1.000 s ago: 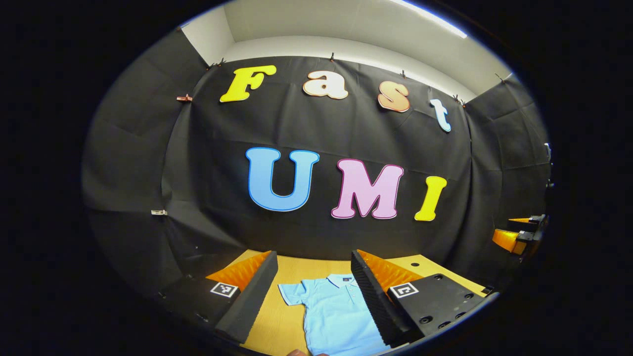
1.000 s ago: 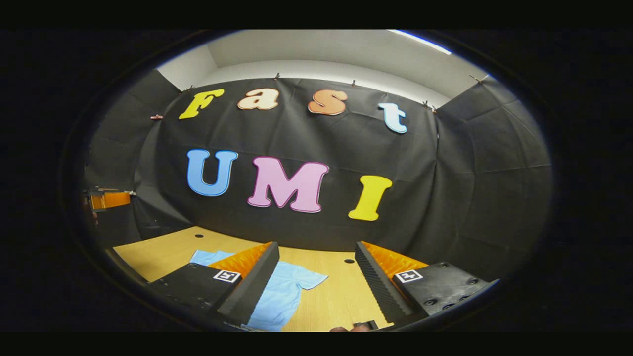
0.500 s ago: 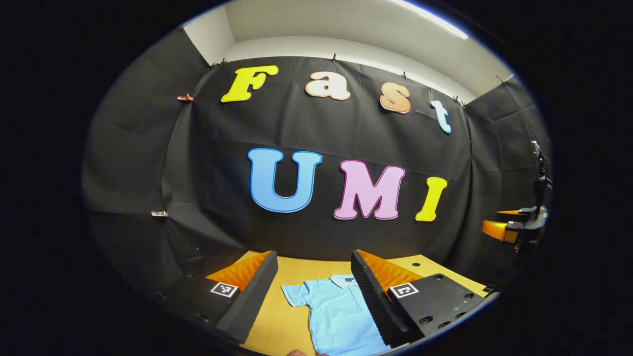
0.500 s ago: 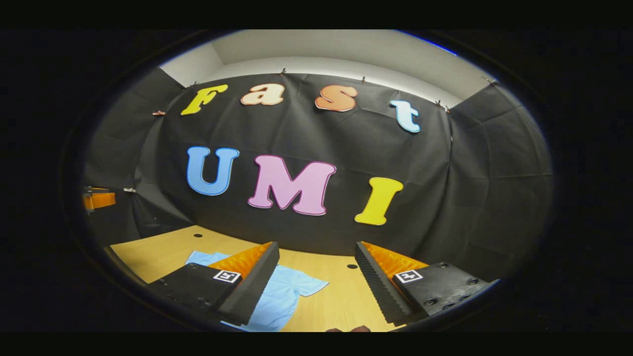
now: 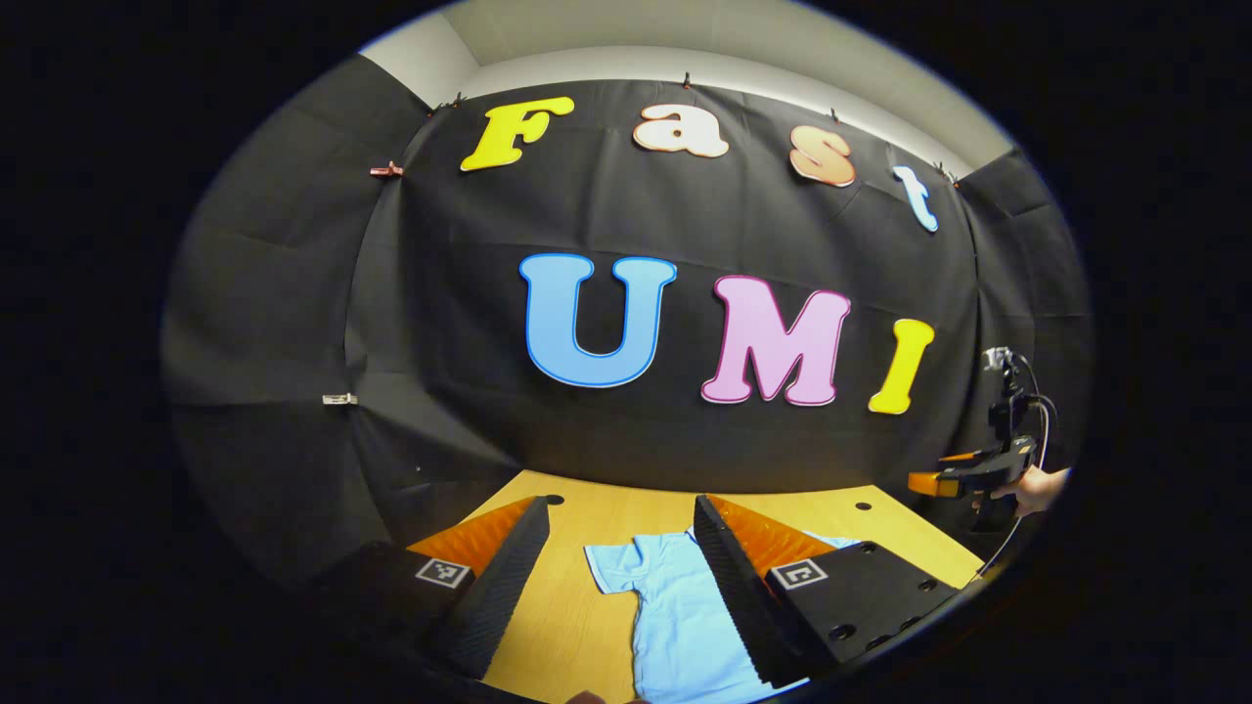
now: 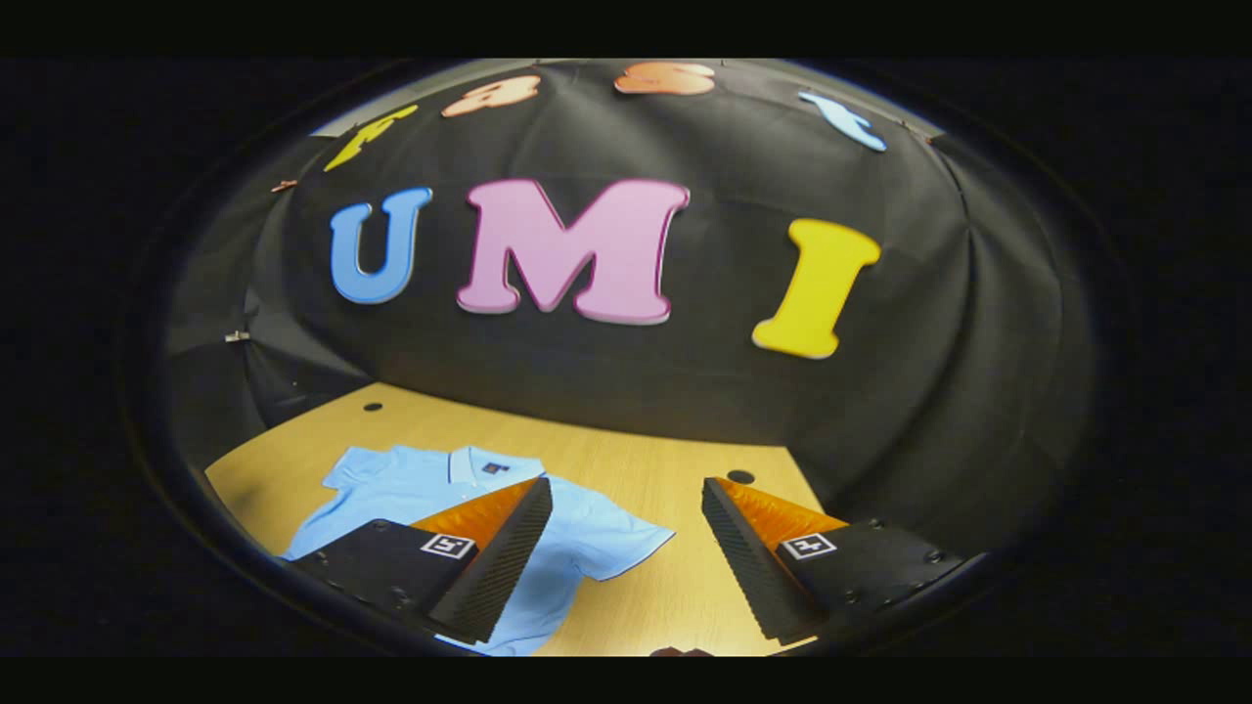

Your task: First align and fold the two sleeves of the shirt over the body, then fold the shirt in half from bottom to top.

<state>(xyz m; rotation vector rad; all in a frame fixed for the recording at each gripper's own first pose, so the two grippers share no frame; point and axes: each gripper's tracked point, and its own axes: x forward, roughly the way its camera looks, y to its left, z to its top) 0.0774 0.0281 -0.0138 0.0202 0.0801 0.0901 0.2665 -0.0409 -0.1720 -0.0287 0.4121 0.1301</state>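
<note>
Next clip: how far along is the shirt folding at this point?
Nothing is folded yet. The light blue shirt lies flat on the wooden table, collar toward the wall, both sleeves spread out to the sides. In hand: the left tool and right tool are open above the shirt, holding nothing. Left: fold both sleeves over the body, then fold bottom to top.

We see our left gripper w/ fingers spread wide above the wooden table, holding nothing. Light blue polo shirt lies flat between them, collar toward the far wall. At far right, the right gripper hangs over the table edge, held by a hand.
</note>
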